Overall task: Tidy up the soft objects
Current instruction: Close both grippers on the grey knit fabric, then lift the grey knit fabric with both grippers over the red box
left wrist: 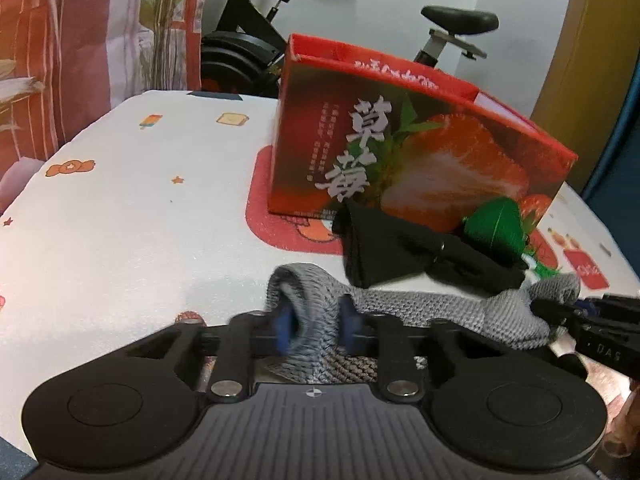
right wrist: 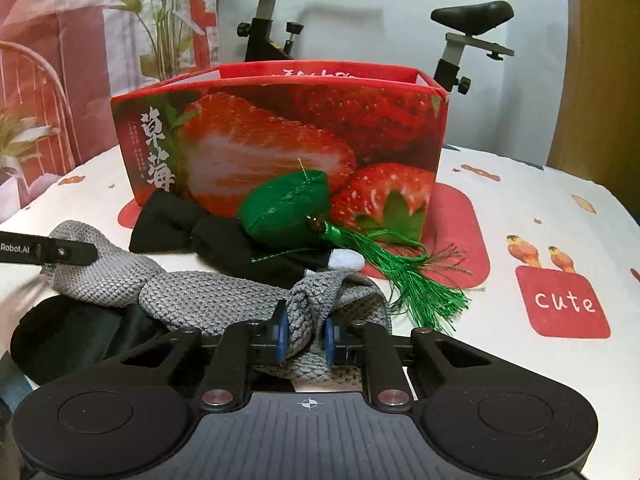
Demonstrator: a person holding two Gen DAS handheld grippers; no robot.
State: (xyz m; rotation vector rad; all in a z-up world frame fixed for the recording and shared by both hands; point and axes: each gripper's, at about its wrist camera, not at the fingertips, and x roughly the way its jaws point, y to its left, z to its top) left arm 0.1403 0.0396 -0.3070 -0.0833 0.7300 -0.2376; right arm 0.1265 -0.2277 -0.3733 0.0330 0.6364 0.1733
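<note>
A grey knitted cloth (left wrist: 420, 308) (right wrist: 200, 296) lies stretched across the white patterned table cover. My left gripper (left wrist: 316, 328) is shut on its left end, the blue pads pinching a bunched fold. My right gripper (right wrist: 306, 338) is shut on its right end in the same way. Each gripper also shows at the edge of the other's view. Just behind the grey cloth lie a black cloth (left wrist: 384, 252) (right wrist: 224, 236) and a green stuffed sachet (left wrist: 496, 224) (right wrist: 284, 208) with a green tassel. Both rest against the front of an open red strawberry box (left wrist: 400, 140) (right wrist: 280, 128).
The table cover (left wrist: 140, 200) (right wrist: 540, 200) is bare to the left of the box and to its right, with red printed patches. An exercise bike (left wrist: 248, 40) (right wrist: 472, 16) stands behind the table by a white wall. A red-and-white curtain and a plant fill the far left.
</note>
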